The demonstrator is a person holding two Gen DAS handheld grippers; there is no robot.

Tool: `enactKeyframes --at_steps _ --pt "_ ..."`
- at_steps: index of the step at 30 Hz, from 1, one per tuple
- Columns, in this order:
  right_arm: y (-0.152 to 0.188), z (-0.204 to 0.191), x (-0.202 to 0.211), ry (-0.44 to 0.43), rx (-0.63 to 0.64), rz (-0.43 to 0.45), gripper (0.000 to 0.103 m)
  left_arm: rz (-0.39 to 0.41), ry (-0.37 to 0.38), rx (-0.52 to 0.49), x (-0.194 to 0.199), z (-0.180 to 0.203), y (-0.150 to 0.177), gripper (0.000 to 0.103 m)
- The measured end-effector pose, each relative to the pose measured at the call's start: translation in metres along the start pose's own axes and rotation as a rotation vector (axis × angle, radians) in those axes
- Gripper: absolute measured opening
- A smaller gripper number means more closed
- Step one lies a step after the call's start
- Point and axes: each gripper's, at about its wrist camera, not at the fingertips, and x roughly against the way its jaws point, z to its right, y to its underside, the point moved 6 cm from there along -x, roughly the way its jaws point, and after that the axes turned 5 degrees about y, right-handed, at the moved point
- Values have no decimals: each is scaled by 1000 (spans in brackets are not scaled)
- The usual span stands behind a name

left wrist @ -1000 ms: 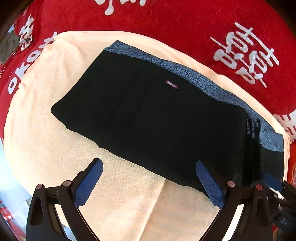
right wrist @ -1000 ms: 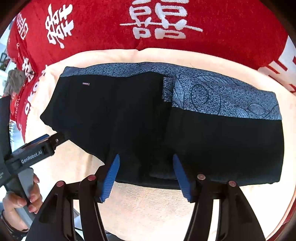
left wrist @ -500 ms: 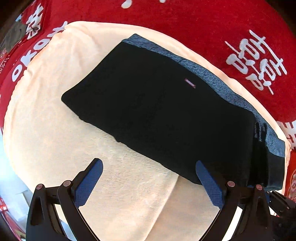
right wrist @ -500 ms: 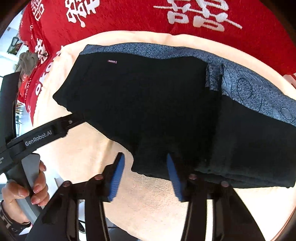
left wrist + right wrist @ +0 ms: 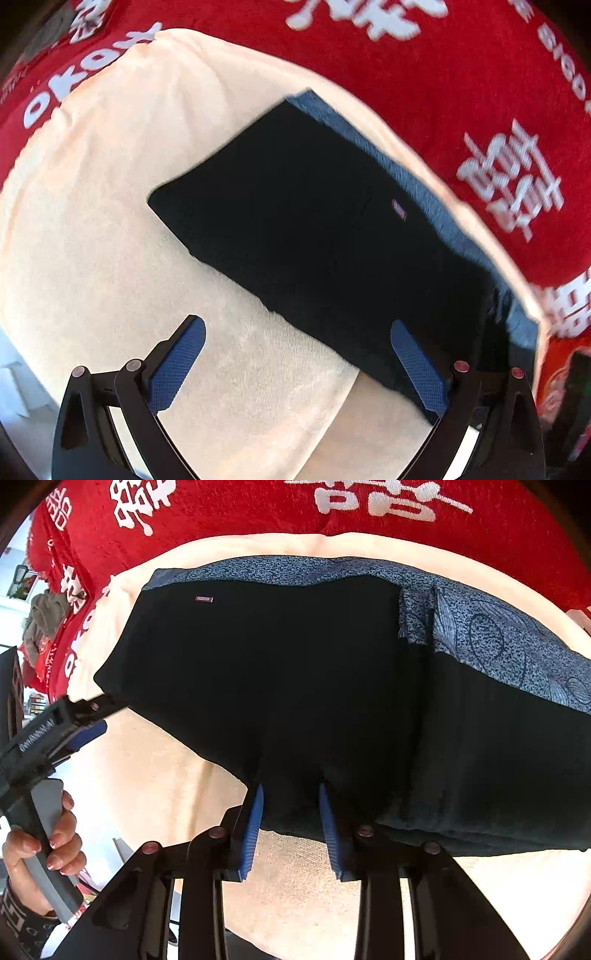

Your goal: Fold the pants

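The right gripper (image 5: 290, 825) is straddling the near hem of the black knit pants with the blue patterned waistband (image 5: 295, 686), jaws unclenched, probably mid-fold; next it must pinch. The left gripper (image 5: 295, 360) is hovering released over the cream towel (image 5: 92, 240).

It was probably a home: a cream towel (image 5: 110, 229) lay over a red blanket (image 5: 258, 520) printed with white characters.

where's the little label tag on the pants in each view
Left wrist: label tag right of centre, on the black pants beside the blue patterned waistband.
Right wrist: label tag upper left, just below the waistband.
Shared landmark: cream towel.
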Motion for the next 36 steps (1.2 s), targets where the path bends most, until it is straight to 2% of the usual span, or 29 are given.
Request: enactKeyframes --at_steps 3,7,10,17,24,28,33,35,36 --pt "-1 -1 -1 3 0 -1 35 42 109 92 5 -23 -8 101" --pt "-1 -1 -2 2 -7 1 35 47 245 214 0 -46 -8 101" --pt "-1 -1 -4 2 -9 2 36 67 316 226 1 -46 -12 101" --pt "-2 -2 -5 10 -4 1 36 39 457 236 -11 -27 -19 101" --pt "-3 -2 -6 4 -6 3 36 90 489 303 -19 -25 -32 101" --pt "-3 -3 -7 4 -5 3 36 116 453 379 -18 -23 -39 101" --pt "-1 -4 -8 -1 -5 6 36 166 419 308 -9 -2 -50 101" --pt "-1 -4 -8 -3 -6 7 37 152 354 297 -18 -3 -51 100" --pt "-2 -4 -8 -4 -7 6 37 136 313 302 -24 -6 -51 86"
